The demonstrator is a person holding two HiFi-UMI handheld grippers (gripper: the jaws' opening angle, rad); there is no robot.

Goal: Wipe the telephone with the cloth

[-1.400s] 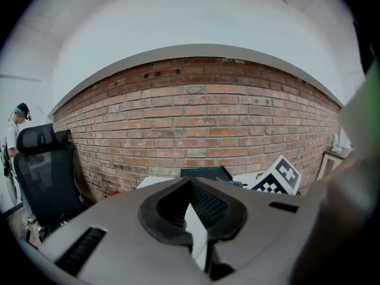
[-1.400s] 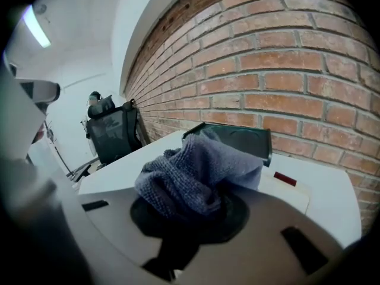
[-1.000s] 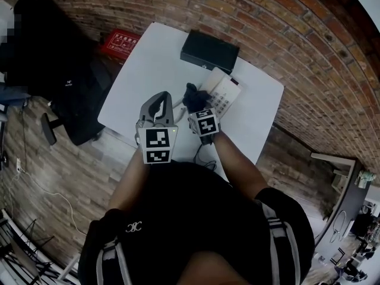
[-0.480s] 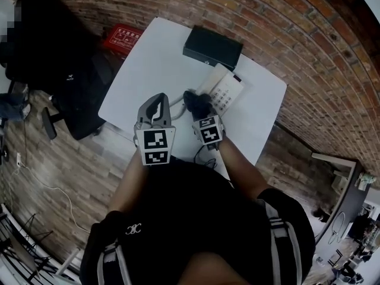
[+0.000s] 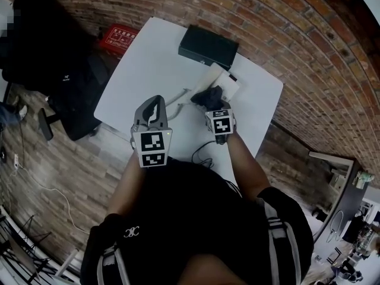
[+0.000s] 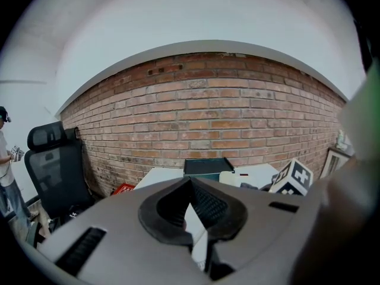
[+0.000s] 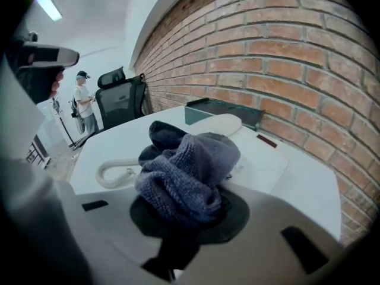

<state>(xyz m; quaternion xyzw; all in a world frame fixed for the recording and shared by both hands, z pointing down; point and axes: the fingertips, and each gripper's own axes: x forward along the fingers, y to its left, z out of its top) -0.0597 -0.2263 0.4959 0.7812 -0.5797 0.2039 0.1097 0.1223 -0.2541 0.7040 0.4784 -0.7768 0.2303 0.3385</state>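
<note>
The right hand-held gripper [image 7: 185,214] is clamped on the cloth [image 7: 187,171], a dark bunched wad that bulges up out of its jaws. In the head view the cloth [image 5: 208,96] lies on the near end of the telephone [image 5: 226,82], which sits on the white table [image 5: 148,58] just in front of a black box [image 5: 209,46]. From the right gripper view the cloth seems to be touching or just above the telephone's white body, with the handset [image 7: 217,123] beyond it and the coiled cord [image 7: 116,171] trailing off to the left.

The left hand-held gripper [image 6: 190,186] hangs near the table's front edge, well apart from the telephone. Its jaw tips meet with nothing between them, so it has no part in the work right now.

As for progress, picking up the cloth is done and it has been brought to the telephone, so the wiping looks to be under way. How much of the surface is already wiped cannot be told, as no dirt or streaks show. The handset and the far end by the box are uncovered and likely still need a pass.
</note>
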